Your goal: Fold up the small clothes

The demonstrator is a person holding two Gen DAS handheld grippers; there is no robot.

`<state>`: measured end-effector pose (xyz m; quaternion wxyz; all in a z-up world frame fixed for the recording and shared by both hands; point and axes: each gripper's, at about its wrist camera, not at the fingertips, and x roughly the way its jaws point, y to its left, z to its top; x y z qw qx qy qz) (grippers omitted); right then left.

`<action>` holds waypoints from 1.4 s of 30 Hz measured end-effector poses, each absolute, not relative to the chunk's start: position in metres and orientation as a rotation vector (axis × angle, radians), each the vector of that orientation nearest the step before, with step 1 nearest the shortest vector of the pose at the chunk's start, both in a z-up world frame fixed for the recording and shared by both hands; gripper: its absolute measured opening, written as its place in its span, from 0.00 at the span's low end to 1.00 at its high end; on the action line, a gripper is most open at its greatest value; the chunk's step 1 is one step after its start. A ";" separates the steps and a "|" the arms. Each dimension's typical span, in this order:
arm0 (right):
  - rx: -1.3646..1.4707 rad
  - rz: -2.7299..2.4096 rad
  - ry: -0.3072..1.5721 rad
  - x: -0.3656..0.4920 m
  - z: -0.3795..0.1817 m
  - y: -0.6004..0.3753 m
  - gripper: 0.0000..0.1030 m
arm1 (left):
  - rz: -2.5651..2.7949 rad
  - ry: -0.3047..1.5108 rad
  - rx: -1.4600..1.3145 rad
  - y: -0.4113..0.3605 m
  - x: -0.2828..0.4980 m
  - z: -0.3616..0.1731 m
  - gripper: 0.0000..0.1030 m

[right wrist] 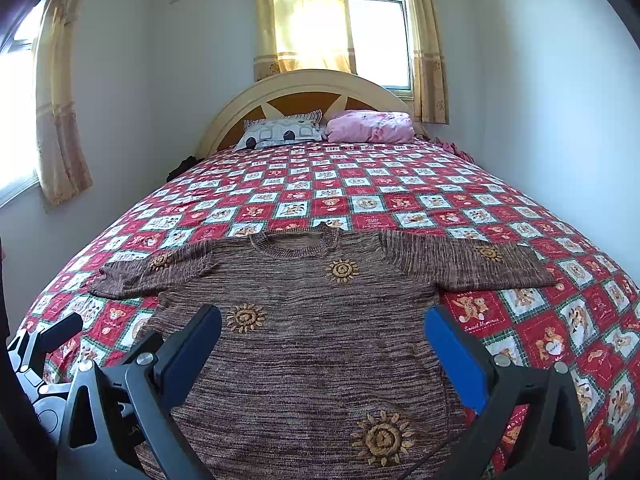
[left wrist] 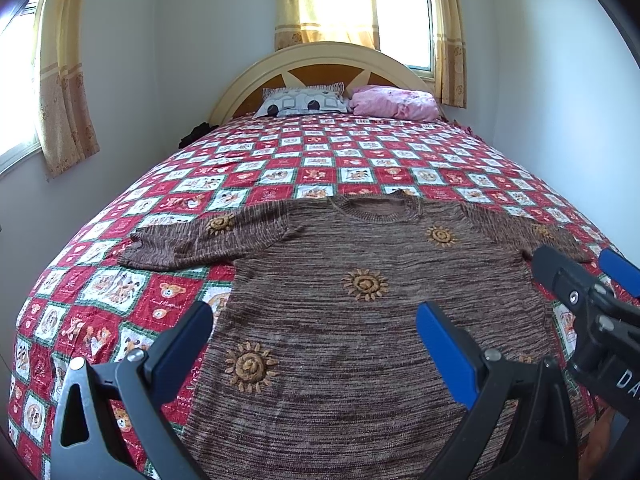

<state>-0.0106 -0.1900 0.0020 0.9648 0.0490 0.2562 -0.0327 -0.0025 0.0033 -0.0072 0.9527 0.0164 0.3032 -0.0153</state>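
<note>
A brown knitted sweater (left wrist: 360,320) with orange sun patterns lies flat, face up, on the bed, both sleeves spread out sideways. It also shows in the right wrist view (right wrist: 320,340). My left gripper (left wrist: 314,340) is open and empty, hovering over the sweater's lower left part. My right gripper (right wrist: 322,344) is open and empty over the sweater's lower middle. The right gripper also shows at the right edge of the left wrist view (left wrist: 580,280), near the right sleeve. The left gripper shows at the left edge of the right wrist view (right wrist: 44,344).
The bed has a red and white checkered cover (left wrist: 320,160). A patterned pillow (left wrist: 304,102) and a pink pillow (left wrist: 394,102) lie by the curved headboard (left wrist: 320,56). Walls stand close on both sides. Curtained windows (left wrist: 360,0) are behind.
</note>
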 end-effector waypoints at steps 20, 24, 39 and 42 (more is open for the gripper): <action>0.123 -0.074 0.542 -0.008 -0.005 -0.197 0.99 | -0.028 0.627 0.043 0.003 -0.002 -0.009 1.00; 0.153 -0.095 0.574 -0.003 -0.016 -0.208 0.99 | -0.027 0.657 0.045 0.003 0.005 -0.019 1.00; 0.215 -0.226 0.649 0.059 -0.031 -0.285 0.99 | 0.004 0.699 -0.035 0.030 0.086 -0.033 1.00; 0.305 -0.278 0.670 0.074 -0.039 -0.334 0.99 | 0.044 0.657 -0.015 0.039 0.103 -0.035 1.00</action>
